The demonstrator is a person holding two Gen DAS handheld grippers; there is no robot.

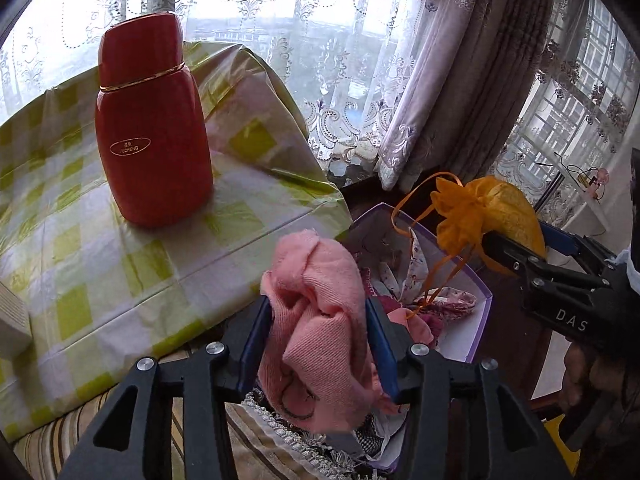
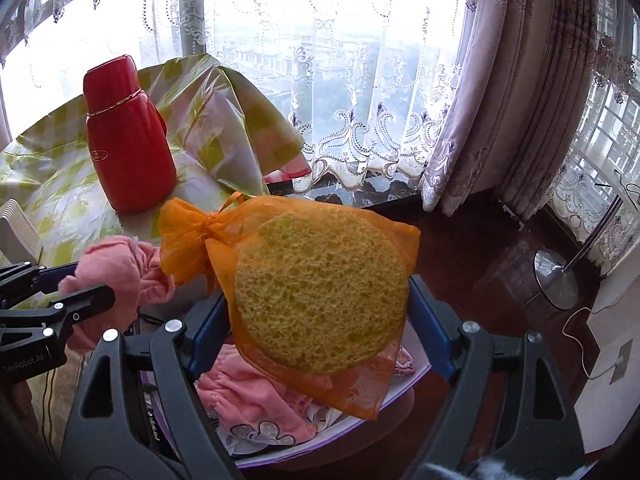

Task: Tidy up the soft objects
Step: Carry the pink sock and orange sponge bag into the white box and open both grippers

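Several soft cloths already lie in the purple box (image 1: 478, 320) beside the bench (image 1: 100, 264), while the left gripper (image 1: 318, 332), jaws clamped on a pink cloth (image 1: 320, 320), and the right gripper (image 2: 320, 300), clamped on a bagged sponge (image 2: 320, 288), hang above it, both seemingly unplaced.

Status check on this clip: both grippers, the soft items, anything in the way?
Left gripper shut on pink cloth. Right gripper shut on sponge bag. Both over the box, cloths already inside. Red flask apart on table, no obstruction.
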